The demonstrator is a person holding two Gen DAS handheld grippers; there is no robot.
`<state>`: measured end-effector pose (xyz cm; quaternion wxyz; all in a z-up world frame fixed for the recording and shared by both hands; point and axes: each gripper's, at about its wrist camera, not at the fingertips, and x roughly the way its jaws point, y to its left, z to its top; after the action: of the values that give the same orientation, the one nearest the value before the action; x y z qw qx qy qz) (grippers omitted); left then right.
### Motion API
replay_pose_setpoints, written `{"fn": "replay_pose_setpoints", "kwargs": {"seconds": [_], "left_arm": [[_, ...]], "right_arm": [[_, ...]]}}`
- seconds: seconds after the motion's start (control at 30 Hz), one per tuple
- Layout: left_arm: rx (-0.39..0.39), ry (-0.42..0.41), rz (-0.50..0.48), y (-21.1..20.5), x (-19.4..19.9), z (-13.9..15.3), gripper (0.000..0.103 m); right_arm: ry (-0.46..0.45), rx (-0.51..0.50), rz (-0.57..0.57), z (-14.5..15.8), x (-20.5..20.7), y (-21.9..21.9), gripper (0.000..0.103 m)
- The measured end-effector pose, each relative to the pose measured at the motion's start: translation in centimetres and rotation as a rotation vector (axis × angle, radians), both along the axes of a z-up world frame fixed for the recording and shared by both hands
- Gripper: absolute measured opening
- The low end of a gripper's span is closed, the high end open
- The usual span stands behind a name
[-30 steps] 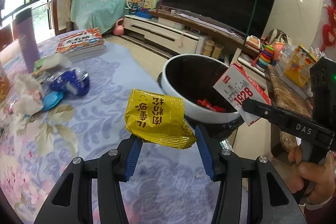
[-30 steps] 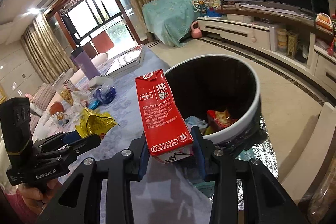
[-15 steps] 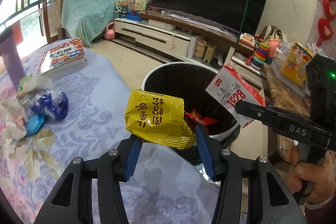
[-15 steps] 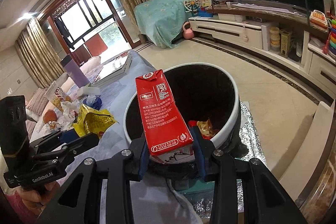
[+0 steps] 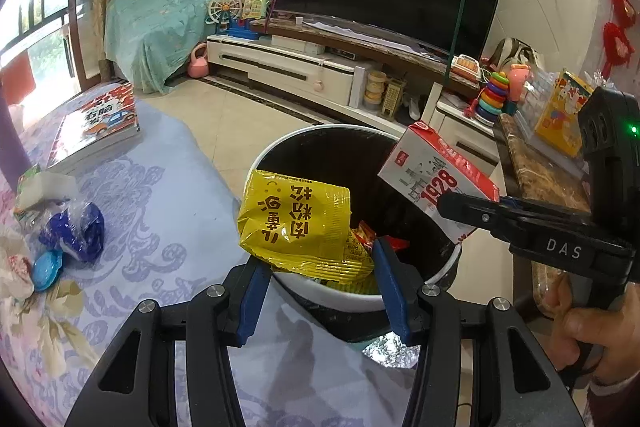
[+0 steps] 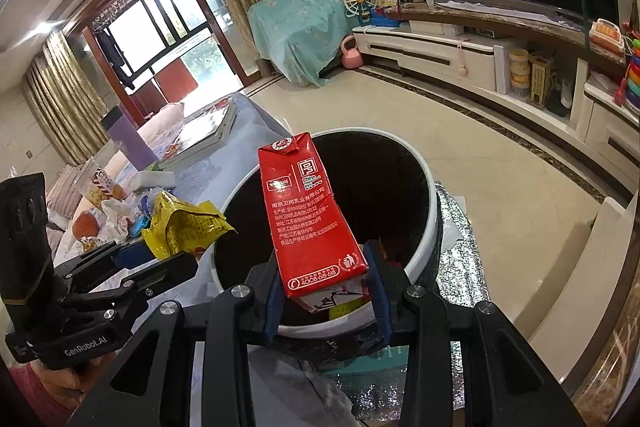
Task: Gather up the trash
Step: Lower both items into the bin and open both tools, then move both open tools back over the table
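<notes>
My left gripper (image 5: 320,263) is shut on a yellow snack bag (image 5: 296,223) and holds it over the near rim of the round white-rimmed trash bin (image 5: 320,297). My right gripper (image 6: 322,275) is shut on a red milk carton (image 6: 310,215) and holds it upright over the bin (image 6: 432,183). In the left wrist view the carton (image 5: 436,175) and the right gripper (image 5: 472,205) hang over the bin's right side. In the right wrist view the yellow bag (image 6: 180,227) and the left gripper (image 6: 160,259) are at the bin's left rim. Red and yellow wrappers (image 5: 360,235) lie inside the bin.
The table with a lilac flowered cloth (image 5: 160,195) holds a blue wrapper (image 5: 76,227), white packaging (image 5: 44,183), books (image 5: 96,127) and a purple bottle (image 6: 128,143). A TV cabinet (image 5: 300,67) and toys (image 5: 492,95) stand behind. A silver mat (image 6: 460,255) lies under the bin.
Both grippers have moved forward with their loads, from beside the bin to over its opening. The table clutter has slid back and left in view.
</notes>
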<state>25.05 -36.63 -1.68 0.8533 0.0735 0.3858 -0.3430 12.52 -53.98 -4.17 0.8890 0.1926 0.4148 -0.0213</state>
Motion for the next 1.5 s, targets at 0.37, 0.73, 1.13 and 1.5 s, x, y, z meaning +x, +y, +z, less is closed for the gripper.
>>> {"fn": "replay_pose_setpoints", "kwargs": {"seconds": [0.37, 0.73, 1.13, 1.5], "left_arm": [[0.017, 0.018, -0.009, -1.4, 1.3, -0.5, 0.050], [0.028, 0.012, -0.022, -2.4, 1.5, -0.7, 0.050], [0.007, 0.032, -0.035, -1.8, 1.6, -0.6, 0.063], [-0.051, 0.072, 0.063, 3.5, -0.1, -0.7, 0.074]], "right_arm": [[0.037, 0.004, 0.004, -0.5, 1.3, -1.1, 0.037], [0.057, -0.004, 0.001, -0.4, 2.2, -1.8, 0.037], [0.052, 0.024, -0.041, -0.2, 2.5, -2.8, 0.048], [-0.041, 0.083, -0.080, 1.0, 0.0, -1.0, 0.070]]}}
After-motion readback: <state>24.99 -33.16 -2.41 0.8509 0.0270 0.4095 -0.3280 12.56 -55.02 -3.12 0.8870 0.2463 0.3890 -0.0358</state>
